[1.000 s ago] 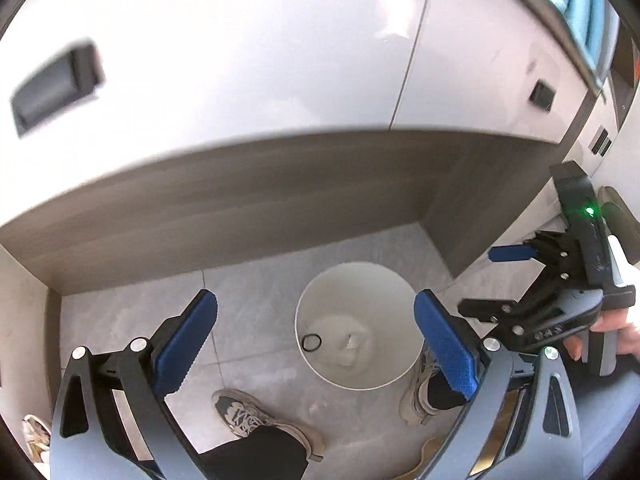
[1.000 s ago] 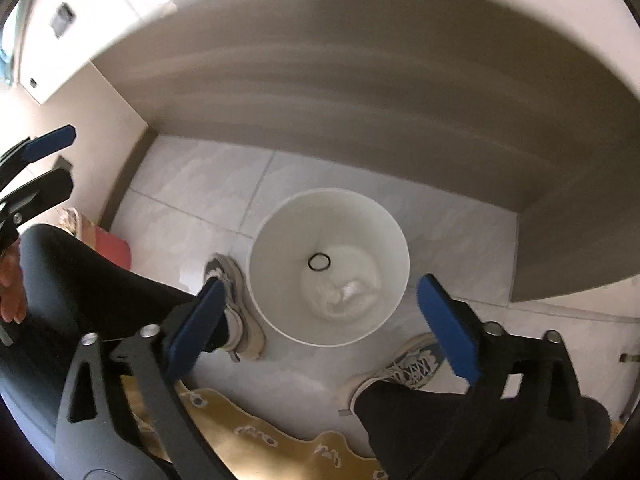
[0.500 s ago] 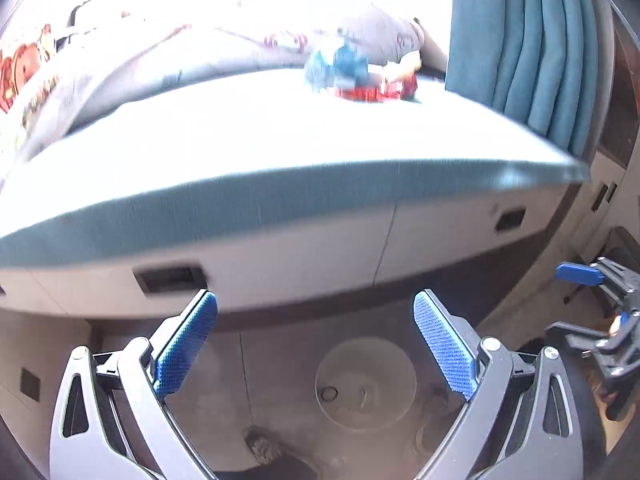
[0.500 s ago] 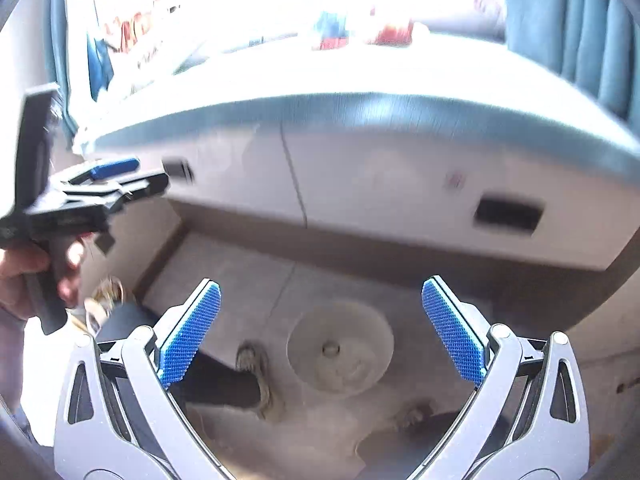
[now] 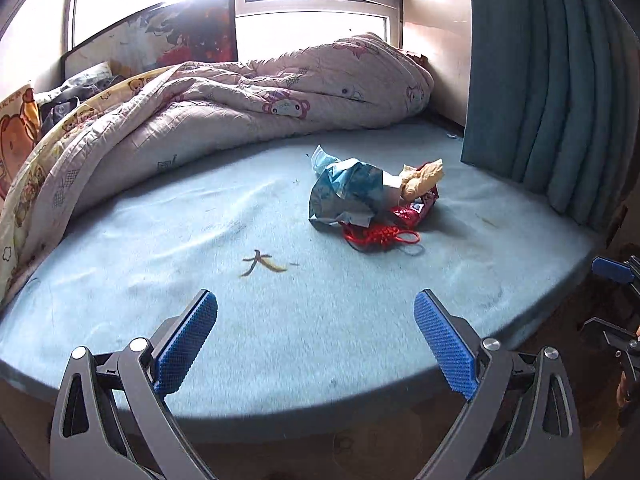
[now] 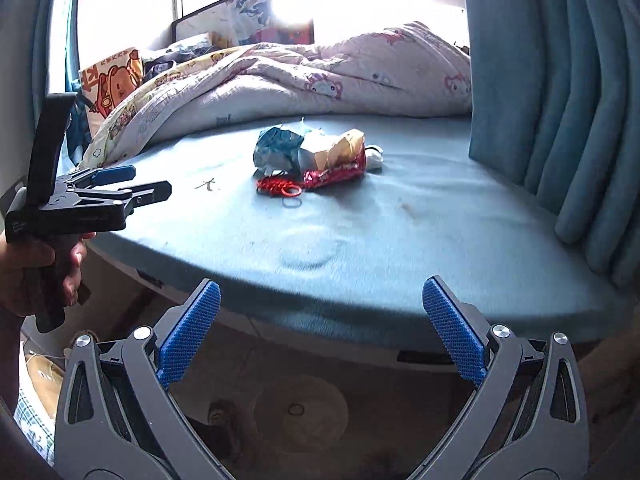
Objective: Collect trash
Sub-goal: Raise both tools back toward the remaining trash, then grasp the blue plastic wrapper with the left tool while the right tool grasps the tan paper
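Trash pile (image 5: pixel 370 196) sits mid-bed (image 5: pixel 280 340), far right of banana peel (image 5: pixel 262 263). Wrappers look light, crinkly, loose; pinch a bunched fold. Left gripper (image 5: pixel 316 332) and right gripper (image 6: pixel 322 326) wide open, empty.

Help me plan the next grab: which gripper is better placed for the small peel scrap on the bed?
Probably left. The left gripper is open over the mattress edge, with the peel scrap just ahead. The right gripper sits below the bed edge, farther off.
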### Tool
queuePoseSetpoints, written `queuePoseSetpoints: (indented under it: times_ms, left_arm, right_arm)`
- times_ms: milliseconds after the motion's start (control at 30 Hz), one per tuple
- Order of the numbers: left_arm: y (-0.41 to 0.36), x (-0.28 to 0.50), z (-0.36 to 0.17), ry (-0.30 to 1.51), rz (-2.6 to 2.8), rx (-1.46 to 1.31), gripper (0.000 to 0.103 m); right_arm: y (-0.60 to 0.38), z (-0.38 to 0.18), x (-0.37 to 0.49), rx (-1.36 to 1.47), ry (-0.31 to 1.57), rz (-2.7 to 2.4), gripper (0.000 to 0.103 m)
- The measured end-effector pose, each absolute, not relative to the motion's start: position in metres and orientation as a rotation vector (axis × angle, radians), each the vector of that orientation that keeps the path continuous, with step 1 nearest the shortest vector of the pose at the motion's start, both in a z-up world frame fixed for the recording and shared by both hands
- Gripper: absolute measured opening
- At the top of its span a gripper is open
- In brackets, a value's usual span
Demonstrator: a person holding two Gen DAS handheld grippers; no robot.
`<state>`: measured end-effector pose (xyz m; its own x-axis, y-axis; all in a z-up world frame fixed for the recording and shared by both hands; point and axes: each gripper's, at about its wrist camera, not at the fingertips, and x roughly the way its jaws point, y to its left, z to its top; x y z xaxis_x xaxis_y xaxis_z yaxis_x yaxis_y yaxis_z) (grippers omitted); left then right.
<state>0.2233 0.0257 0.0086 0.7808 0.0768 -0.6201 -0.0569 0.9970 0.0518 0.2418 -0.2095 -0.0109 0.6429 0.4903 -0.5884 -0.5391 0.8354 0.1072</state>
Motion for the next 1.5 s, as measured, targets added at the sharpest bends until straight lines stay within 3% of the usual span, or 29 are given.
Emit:
queuePoseSetpoints:
  times_ms: [767,833,867,900,1033,1100,1500]
  left_arm:
    - [0.042,0.395,-0.023,0.786,-0.048,0.023,0.094]
    - [0.040,0.405,-0.027,0.799,-0.081,0.035,0.068]
    - [0.039,0.408,-0.030,0.806,-0.096,0.038,0.060]
    - [0.037,0.409,-0.032,0.810,-0.107,0.045,0.043]
    - [0.033,0.404,-0.029,0.791,-0.135,0.057,0.026]
    - [0.033,0.398,-0.029,0.795,-0.138,0.060,0.007]
    - [0.046,0.373,-0.024,0.763,-0.119,0.003,0.004]
  right_arm:
    - [-0.142,-0.014,0.393,-0.106,0.681,0.620,0.098]
    - [-0.141,-0.018,0.395,-0.103,0.684,0.623,0.098]
    - [-0.140,-0.020,0.397,-0.102,0.687,0.620,0.098]
    - [-0.140,-0.021,0.398,-0.101,0.690,0.617,0.098]
    - [-0.140,-0.023,0.403,-0.110,0.691,0.605,0.098]
    - [-0.139,-0.021,0.404,-0.125,0.680,0.597,0.098]
    - [-0.102,-0.019,0.430,-0.237,0.704,0.582,0.098]
